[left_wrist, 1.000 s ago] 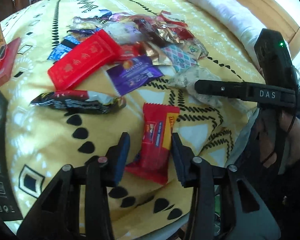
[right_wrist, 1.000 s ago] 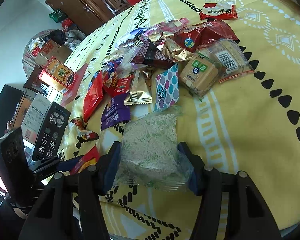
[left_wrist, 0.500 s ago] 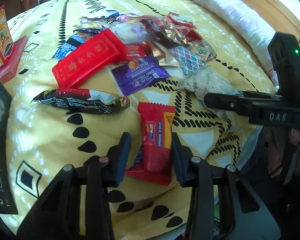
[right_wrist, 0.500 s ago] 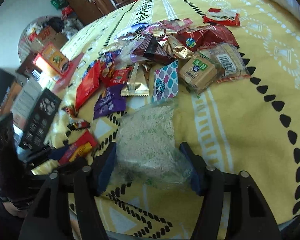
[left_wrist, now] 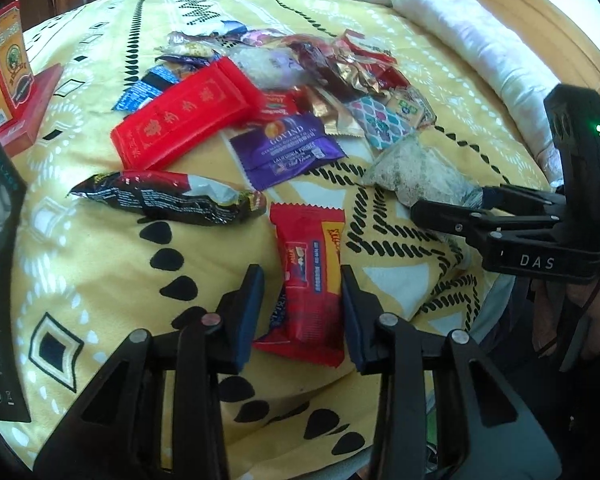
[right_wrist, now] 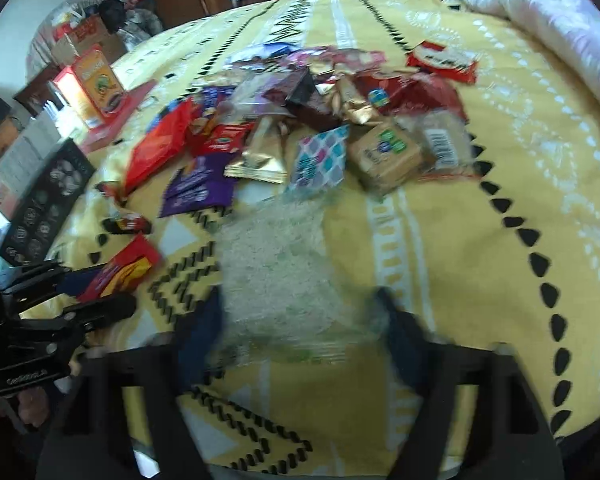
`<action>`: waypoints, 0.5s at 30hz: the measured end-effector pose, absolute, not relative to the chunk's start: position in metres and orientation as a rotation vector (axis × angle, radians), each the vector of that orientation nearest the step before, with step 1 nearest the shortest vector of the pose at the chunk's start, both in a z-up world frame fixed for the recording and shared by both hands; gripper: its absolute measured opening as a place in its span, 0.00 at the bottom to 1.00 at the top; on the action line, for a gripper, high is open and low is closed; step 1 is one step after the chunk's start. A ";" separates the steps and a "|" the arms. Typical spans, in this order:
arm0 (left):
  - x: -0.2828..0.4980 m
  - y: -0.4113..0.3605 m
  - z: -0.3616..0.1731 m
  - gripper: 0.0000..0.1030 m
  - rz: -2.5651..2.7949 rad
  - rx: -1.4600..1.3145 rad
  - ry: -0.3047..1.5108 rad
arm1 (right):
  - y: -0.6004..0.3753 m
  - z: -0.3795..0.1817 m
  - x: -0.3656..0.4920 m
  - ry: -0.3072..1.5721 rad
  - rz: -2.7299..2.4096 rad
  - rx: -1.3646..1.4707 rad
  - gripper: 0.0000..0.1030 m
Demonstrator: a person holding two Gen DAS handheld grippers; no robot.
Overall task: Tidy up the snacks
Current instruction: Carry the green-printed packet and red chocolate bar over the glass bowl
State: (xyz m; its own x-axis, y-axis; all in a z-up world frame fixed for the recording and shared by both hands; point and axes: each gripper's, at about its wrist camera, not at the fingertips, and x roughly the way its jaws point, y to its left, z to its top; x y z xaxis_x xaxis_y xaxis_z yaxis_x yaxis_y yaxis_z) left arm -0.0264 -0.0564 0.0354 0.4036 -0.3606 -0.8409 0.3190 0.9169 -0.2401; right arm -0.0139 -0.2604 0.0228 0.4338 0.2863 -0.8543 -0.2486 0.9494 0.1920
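Note:
A red and yellow snack packet (left_wrist: 300,256) lies on the yellow bedspread (left_wrist: 100,260), between the fingers of my left gripper (left_wrist: 300,276). Its jaws are closing, the pads touch both sides and the packet's left edge curls up. A clear bag of pale crumbly snack (right_wrist: 276,264) sits between the fingers of my right gripper (right_wrist: 300,300), whose jaws are closing on it; this view is blurred. In the left wrist view the same bag (left_wrist: 416,172) pokes out past the right gripper (left_wrist: 452,204). The right wrist view shows the left gripper (right_wrist: 96,286) on the red packet (right_wrist: 120,268).
A heap of mixed snacks lies further up the bed, among them a long red pack (left_wrist: 184,120), a purple prune packet (left_wrist: 288,152) and a black chip bag (left_wrist: 168,196). Boxes (left_wrist: 4,52) stand at the left edge. A white pillow (left_wrist: 440,28) lies at the back.
The left jaws have narrowed slightly around the red packet, whose left edge has curled up. The right gripper has rolled a little, with the clear bag still between its fingers.

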 end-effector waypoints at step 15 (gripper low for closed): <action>-0.039 0.049 0.166 0.34 -0.280 -0.182 0.790 | -0.231 0.144 -0.011 0.791 0.363 0.089 0.42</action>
